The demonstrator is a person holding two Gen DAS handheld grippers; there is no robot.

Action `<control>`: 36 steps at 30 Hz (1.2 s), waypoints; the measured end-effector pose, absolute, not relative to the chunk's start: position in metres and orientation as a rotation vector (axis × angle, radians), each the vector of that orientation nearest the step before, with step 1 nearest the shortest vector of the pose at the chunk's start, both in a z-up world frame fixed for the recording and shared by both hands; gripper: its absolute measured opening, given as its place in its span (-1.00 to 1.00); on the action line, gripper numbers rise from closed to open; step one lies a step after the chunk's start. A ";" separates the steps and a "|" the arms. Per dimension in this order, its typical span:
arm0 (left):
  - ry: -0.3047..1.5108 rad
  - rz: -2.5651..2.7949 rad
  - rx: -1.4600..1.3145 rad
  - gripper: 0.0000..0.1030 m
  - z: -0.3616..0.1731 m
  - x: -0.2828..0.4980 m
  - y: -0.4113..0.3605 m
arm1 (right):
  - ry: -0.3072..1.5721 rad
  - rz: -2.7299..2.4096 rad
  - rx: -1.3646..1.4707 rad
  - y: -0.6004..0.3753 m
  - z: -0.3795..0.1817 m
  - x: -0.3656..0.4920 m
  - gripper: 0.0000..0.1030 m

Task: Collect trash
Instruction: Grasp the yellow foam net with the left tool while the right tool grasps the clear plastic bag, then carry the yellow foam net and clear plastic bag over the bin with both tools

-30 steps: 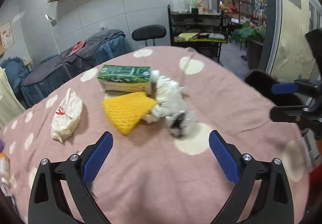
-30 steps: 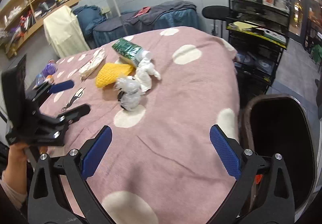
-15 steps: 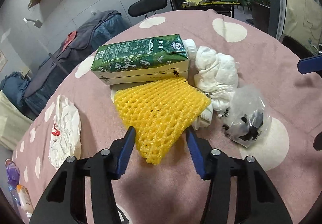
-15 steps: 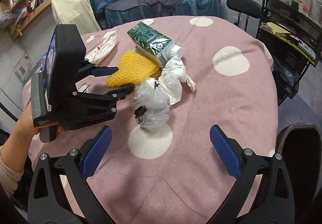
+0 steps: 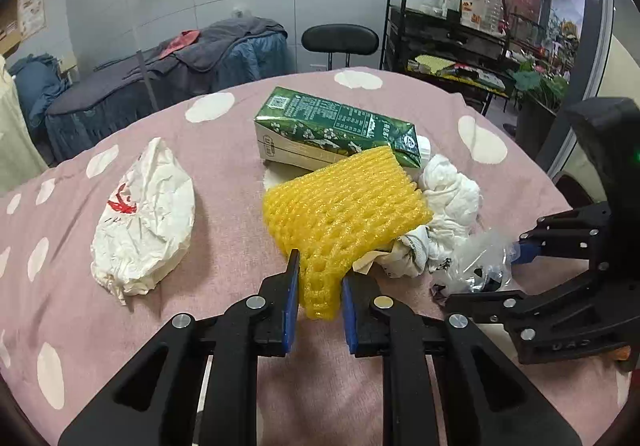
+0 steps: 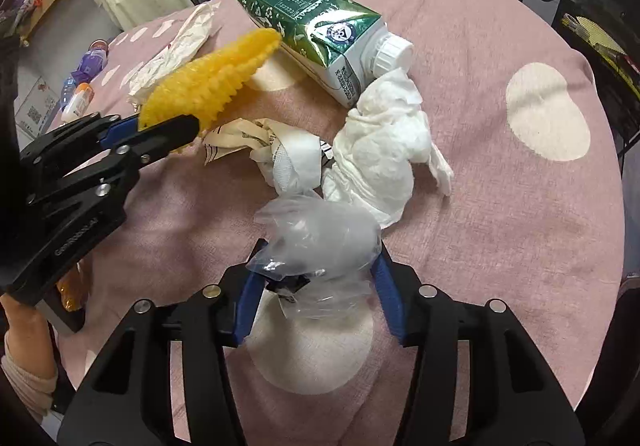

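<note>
Fingers of the left gripper [image 5: 317, 300], wide open a second ago, now pinch the yellow foam net [image 5: 344, 205] beside the green carton [image 5: 336, 133] on the desk [image 5: 120, 326], while the right gripper [image 6: 316, 286] closes around the clear plastic bag [image 6: 320, 242], so both pieces look ready to lift.

My left gripper [image 5: 317, 300] is black with blue pads, and so is my right gripper [image 6: 318, 280]. Between the left pads I see the foam net [image 5: 344, 213], bright yellow in an open mesh pattern. The carton [image 5: 336, 129] is dark green on top with small white flowers and white print, cream along its side, with a white cap (a round blue-and-white emblem sits near the cap end). The plastic bag [image 6: 320, 242] is clear and cloudy, with something black inside. The tissue wad [image 6: 384, 153] is plain white. The paper wrapper [image 5: 144, 213] is off-white with a red mark. The tablecloth [image 5: 224, 326] is dusty pink with cream dots.
</note>
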State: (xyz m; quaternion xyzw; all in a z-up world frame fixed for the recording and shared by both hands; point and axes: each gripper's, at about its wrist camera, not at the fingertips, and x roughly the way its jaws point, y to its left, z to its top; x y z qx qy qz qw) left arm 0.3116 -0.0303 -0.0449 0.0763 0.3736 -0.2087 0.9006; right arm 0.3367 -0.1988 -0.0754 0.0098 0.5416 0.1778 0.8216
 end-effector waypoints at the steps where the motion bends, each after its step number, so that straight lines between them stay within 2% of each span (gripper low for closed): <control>1: 0.762 -0.429 0.134 -0.65 -0.042 0.308 -0.027 | 1.144 0.381 0.018 -0.199 -0.074 0.335 -0.06; 10: 0.701 -0.440 0.005 -0.65 -0.021 0.266 -0.019 | 1.040 0.403 0.052 -0.218 -0.046 0.297 -0.09; 19: 0.624 -0.432 -0.083 -0.65 0.002 0.217 -0.022 | 0.859 0.383 0.022 -0.230 -0.011 0.233 -0.09; 36: 0.570 -0.463 -0.176 -0.65 0.010 0.164 -0.057 | 0.732 0.275 0.140 -0.286 -0.002 0.158 -0.09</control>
